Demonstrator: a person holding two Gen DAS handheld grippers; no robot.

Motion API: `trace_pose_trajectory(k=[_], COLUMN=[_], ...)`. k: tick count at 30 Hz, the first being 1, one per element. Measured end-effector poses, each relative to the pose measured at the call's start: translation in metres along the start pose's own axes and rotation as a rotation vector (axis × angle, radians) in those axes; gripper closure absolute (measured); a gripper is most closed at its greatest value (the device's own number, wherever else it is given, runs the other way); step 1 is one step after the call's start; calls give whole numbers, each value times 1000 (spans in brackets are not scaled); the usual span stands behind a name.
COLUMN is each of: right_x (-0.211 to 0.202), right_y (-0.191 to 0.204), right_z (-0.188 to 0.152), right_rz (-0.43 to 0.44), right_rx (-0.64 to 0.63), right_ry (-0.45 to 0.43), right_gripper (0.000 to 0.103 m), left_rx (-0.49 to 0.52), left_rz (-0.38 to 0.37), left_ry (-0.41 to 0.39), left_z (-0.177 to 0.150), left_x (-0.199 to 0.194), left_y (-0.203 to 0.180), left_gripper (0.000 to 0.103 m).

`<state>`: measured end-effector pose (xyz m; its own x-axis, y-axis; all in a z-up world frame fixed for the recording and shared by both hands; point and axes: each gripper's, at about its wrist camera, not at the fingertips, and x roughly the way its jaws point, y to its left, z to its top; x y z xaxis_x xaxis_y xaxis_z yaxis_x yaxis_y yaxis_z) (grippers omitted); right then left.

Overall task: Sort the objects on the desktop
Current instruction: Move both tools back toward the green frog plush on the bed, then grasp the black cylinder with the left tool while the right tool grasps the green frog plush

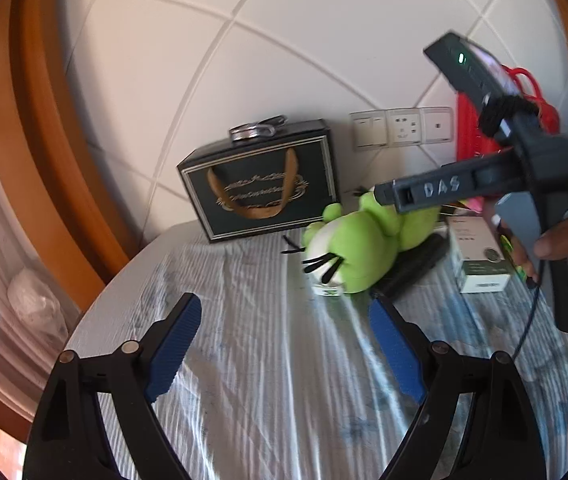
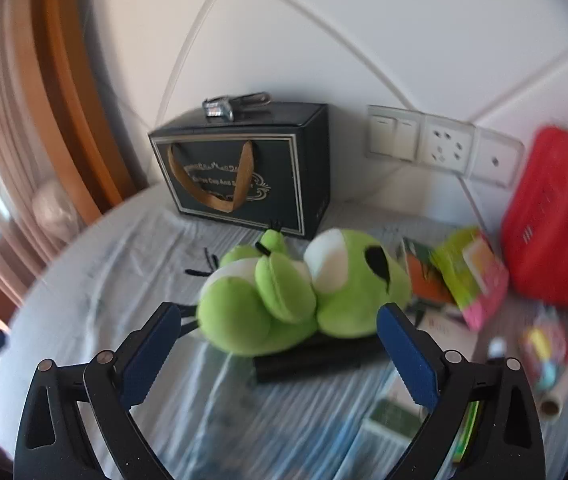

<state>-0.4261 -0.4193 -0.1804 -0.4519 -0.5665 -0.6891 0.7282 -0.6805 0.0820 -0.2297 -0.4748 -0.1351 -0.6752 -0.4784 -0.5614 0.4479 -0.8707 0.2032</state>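
Note:
A green plush frog [image 2: 284,292] lies on its side on a flat black object [image 2: 315,360] in the middle of the striped tablecloth [image 2: 188,420]. My right gripper [image 2: 280,336] is open just in front of the plush, its blue pads [image 2: 152,356] apart and touching nothing. My left gripper [image 1: 285,328] is also open over bare cloth, with the plush frog [image 1: 355,248] farther ahead to the right. In the left wrist view a hand [image 1: 563,236] holds the right gripper's dark body [image 1: 443,188] above the plush.
A dark gift box [image 2: 244,168] stands against the tiled wall with a metal item [image 2: 220,108] on top. A red basket [image 2: 555,216], colourful booklets [image 2: 471,276], a white-green box [image 2: 391,412] and a paper roll [image 2: 559,392] crowd the right. A wooden frame [image 1: 44,120] borders the left.

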Motion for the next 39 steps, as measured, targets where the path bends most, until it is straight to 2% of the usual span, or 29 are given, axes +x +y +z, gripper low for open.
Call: trace_pose_trajectory(k=[3, 6, 11, 14, 16, 19, 20, 21, 25, 28, 29, 31, 32, 36, 39], right_x=[35, 64, 81, 89, 90, 87, 87, 85, 55, 16, -5, -33, -52, -122, -157], right_y=[0, -12, -11, -1, 2, -8, -9, -8, -10, -18, -24, -37, -47, -86, -105], right_z=[8, 13, 10, 2, 3, 4, 3, 4, 20, 31, 34, 39, 40, 25, 13], right_rz=[-34, -21, -96, -168, -157, -137, -129, -141, -61, -46, -48, -58, -71, -133, -163], right_rx=[-46, 1, -30, -109, -138, -110, -113, -122, -62, -48, -43, -20, 0, 83, 127], right_ry=[26, 83, 100, 161, 149, 123, 123, 126, 68, 15, -13, -44, -65, -127, -149], right_gripper=[20, 35, 38, 39, 48, 50, 67, 77, 81, 81, 81, 81, 81, 81, 81], left_rx=[-30, -32, -26, -36, -36, -25, -19, -11, 67, 145, 175, 229, 259, 372, 463], left_rz=[-3, -14, -27, -36, -42, -41, -45, -47, -86, -171, -182, -262, -278, -405, -476], left_ry=[15, 27, 45, 56, 68, 74, 74, 72, 61, 38, 30, 26, 28, -1, 30], left_z=[-2, -7, -10, -9, -9, -10, -9, -9, -4, 5, 10, 19, 24, 32, 32], left_x=[9, 16, 26, 31, 33, 34, 34, 35, 47, 65, 75, 94, 106, 138, 164], left_y=[7, 8, 4, 3, 2, -1, -2, -3, -12, -23, -28, -38, -45, -74, -101], left_gripper=[17, 17, 17, 17, 17, 17, 17, 17, 17, 17, 17, 17, 17, 17, 21])
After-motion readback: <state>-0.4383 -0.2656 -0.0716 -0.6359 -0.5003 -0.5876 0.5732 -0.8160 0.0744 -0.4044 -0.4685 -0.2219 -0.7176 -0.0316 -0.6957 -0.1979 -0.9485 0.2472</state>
